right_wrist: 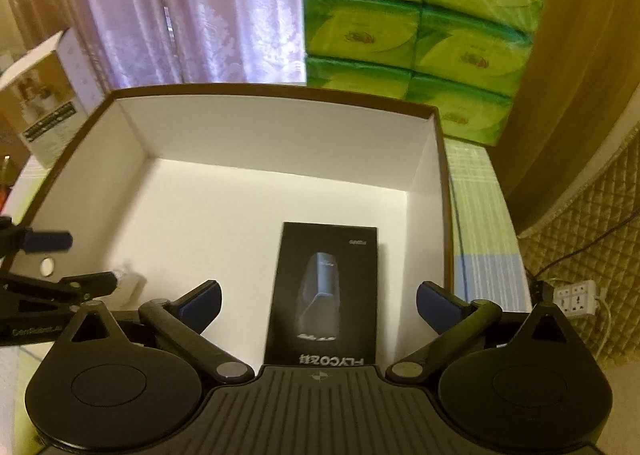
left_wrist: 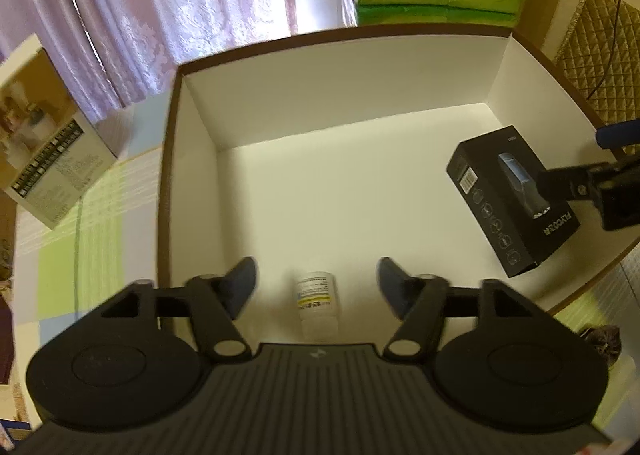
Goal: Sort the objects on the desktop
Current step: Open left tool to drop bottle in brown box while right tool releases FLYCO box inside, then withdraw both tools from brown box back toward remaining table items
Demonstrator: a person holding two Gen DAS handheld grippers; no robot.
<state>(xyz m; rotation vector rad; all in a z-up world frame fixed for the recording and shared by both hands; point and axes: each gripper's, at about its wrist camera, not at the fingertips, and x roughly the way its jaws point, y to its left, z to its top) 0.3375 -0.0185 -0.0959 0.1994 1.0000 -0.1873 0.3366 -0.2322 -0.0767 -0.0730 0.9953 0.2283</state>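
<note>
A large open box [left_wrist: 320, 45] with white inside walls and a brown rim fills both views. Inside it, a small white labelled bottle [left_wrist: 318, 303] lies on the floor between the spread fingers of my open left gripper [left_wrist: 318, 285], touching neither. A black FLYCO carton [right_wrist: 324, 295] lies flat at the right side of the box [right_wrist: 280, 95], between the wide-apart fingers of my open right gripper [right_wrist: 319, 299]. In the left wrist view, one right-gripper finger [left_wrist: 560, 183] reaches over the carton [left_wrist: 512, 203]. The bottle [right_wrist: 128, 283] is partly hidden in the right wrist view.
Green tissue packs [right_wrist: 420, 35] are stacked behind the box. A printed cardboard package [left_wrist: 44, 151] stands on the checked tablecloth [left_wrist: 100, 223] to the left. A lilac curtain [left_wrist: 160, 3] hangs behind. A power strip [right_wrist: 576, 297] and a quilted cover [right_wrist: 592, 235] are at the right.
</note>
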